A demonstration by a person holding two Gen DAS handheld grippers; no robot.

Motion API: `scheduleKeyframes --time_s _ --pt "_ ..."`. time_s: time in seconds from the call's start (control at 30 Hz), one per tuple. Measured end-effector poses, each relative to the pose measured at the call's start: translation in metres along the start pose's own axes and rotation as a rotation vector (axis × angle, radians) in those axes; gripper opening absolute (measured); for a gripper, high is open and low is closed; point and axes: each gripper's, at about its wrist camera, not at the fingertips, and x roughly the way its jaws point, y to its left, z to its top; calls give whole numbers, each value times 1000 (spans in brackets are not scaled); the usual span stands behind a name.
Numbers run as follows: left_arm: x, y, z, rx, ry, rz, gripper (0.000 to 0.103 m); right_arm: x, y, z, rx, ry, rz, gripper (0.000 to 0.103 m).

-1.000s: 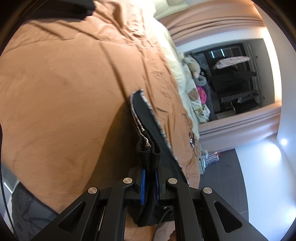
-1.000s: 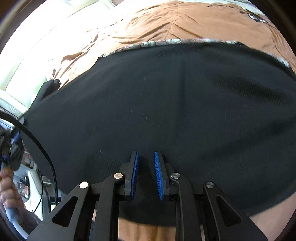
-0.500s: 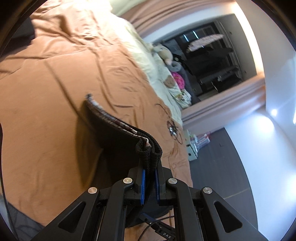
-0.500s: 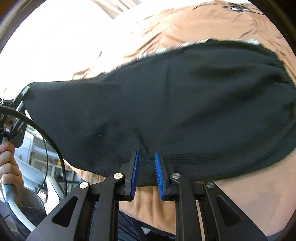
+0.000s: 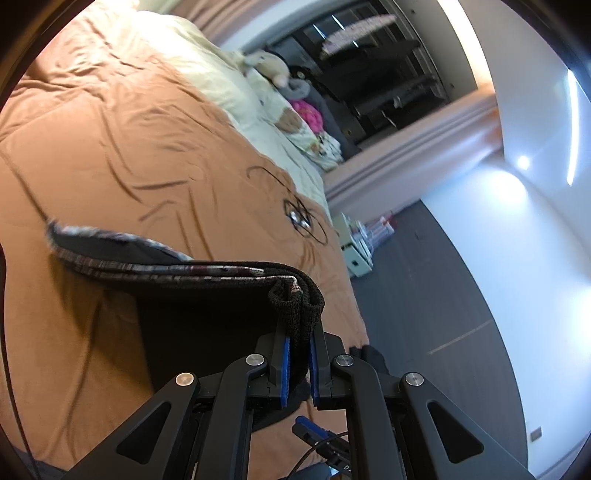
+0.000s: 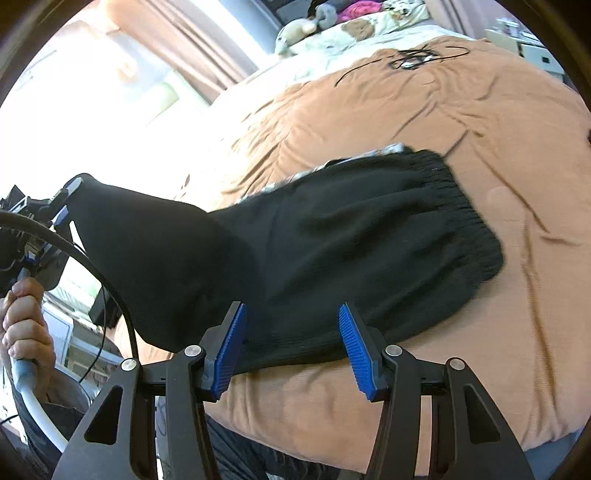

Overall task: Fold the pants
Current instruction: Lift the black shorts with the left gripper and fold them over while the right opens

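Pinching a bunched corner of the black pants, the left gripper stays clamped, lifting that end off the bed, probably to carry the fold over. Right gripper fingers are opening, nothing between them; the pants' cuff edge lies just beyond, released onto the bed so it anchors.

Pants black, ribbed knit; lining edge plaid, grey-white with dark red. Bedspread tan-orange, black line drawing at far right. Far pillows pale cream. Left gripper and right gripper black, pads blue. Plush toy off-white. Floor dark grey. Curtain brown.
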Motion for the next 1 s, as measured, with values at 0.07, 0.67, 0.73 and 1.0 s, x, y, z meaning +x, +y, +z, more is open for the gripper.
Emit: scheduleKeyframes --time_s 0.07,0.67,0.73,1.0 --pt "14 -9 -1 13 22 -8 8 -7 -9 -5 -2 3 3 50" --pt "108 -49 -56 85 248 -41 8 -60 -53 -30 88 -55 -47 50" --pt "118 -51 -64 86 273 -41 8 -66 -58 -32 97 -59 -54 50" --pt "159 -54 -100 96 420 -4 21 -77 -68 -36 106 -42 -61 51"
